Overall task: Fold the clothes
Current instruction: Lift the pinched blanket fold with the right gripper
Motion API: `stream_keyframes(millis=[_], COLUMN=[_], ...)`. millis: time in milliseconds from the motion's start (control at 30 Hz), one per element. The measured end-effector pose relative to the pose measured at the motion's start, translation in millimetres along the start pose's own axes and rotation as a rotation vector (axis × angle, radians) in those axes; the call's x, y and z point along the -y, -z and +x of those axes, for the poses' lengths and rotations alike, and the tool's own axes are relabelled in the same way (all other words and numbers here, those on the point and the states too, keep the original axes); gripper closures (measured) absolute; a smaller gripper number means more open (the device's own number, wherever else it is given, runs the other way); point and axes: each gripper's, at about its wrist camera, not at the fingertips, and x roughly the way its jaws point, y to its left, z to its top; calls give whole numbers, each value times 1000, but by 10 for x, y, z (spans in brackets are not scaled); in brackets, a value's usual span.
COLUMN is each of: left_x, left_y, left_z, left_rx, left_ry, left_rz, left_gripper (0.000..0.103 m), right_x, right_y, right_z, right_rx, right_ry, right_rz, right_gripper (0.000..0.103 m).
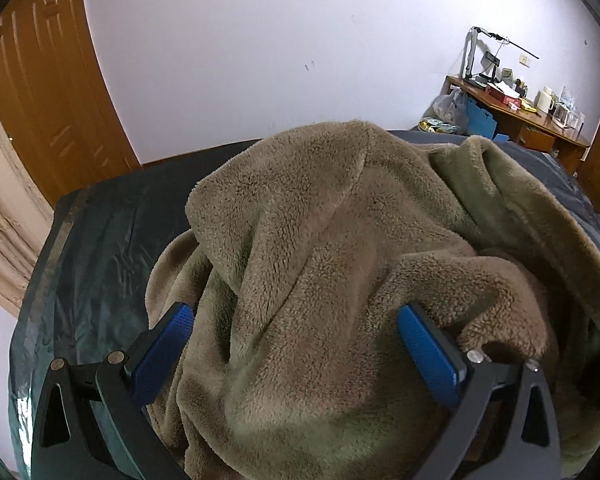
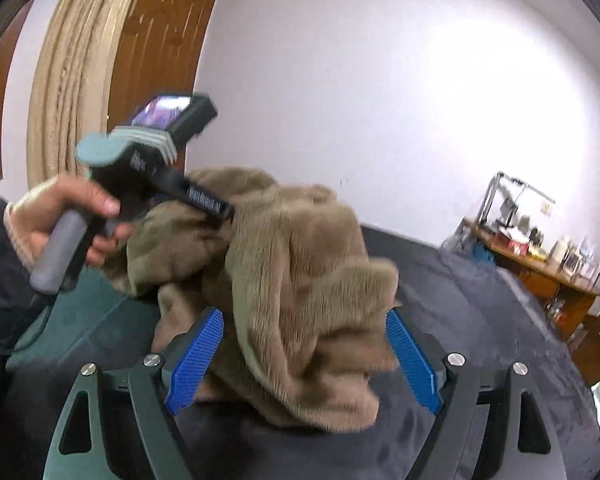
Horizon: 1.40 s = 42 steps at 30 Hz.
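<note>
Brown fleece garment (image 1: 320, 248): bunched on dark bedcover (image 1: 100, 240). Left gripper (image 1: 296, 344) and right gripper (image 2: 304, 344): both spread wide around fleece folds. Desk (image 1: 540, 120) at 2 o'clock. Lettering on gripper body illegible.

A brown fleece garment (image 1: 332, 264) lies crumpled, bunched high on the bed.

Even, soft indoor light, source unclear; white wall (image 2: 380, 100) glares; heavy fisheye vignetting; right view motion-blurred on the fleece (image 2: 300, 280).
</note>
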Motion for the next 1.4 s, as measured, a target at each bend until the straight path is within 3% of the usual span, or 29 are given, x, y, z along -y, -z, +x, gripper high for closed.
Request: stream_keyframes(millis=[100, 167, 200, 267, 333, 433, 500, 567, 733, 800, 933, 1400], left_x=[14, 23, 28, 37, 47, 71, 75, 62, -86, -151, -196, -229], left_y=[29, 50, 61, 85, 113, 182, 283, 399, 614, 655, 648, -301], left_z=[44, 74, 89, 121, 148, 173, 172, 175, 101, 12, -241, -262], left_rx=[-6, -11, -14, -22, -28, -30, -28, -29, -44, -40, 12, 87], left_ry=[-5, -7, -8, -9, -13, -29, -34, -25, 9, 18, -20, 109], left_rz=[11, 18, 21, 26, 31, 38, 36, 25, -7, -15, 5, 69], left_gripper=[0, 0, 0, 0, 0, 0, 1, 1, 1, 1, 0, 0], right_x=[-49, -83, -97, -6, 178, 416, 499, 543, 664, 672, 612, 876], right_y=[-72, -73, -104, -82, -57, -82, -112, -126, -64, -24, 85, 437], right_z=[116, 311, 434, 640, 692, 458, 242, 77, -225, -271, -362, -254], right_rx=[10, -30, -64, -140, -170, -115, -53, -12, 3, -8, -18, -61], right_ry=[-32, -14, -4, 48, 102, 186, 249, 243, 151, 72, -27, -73], right_rz=[-46, -78, -78, -46, 28, 109, 109, 96, 114, 125, 105, 190], right_gripper=[17, 19, 26, 71, 83, 94, 94, 94, 94, 94, 94, 94])
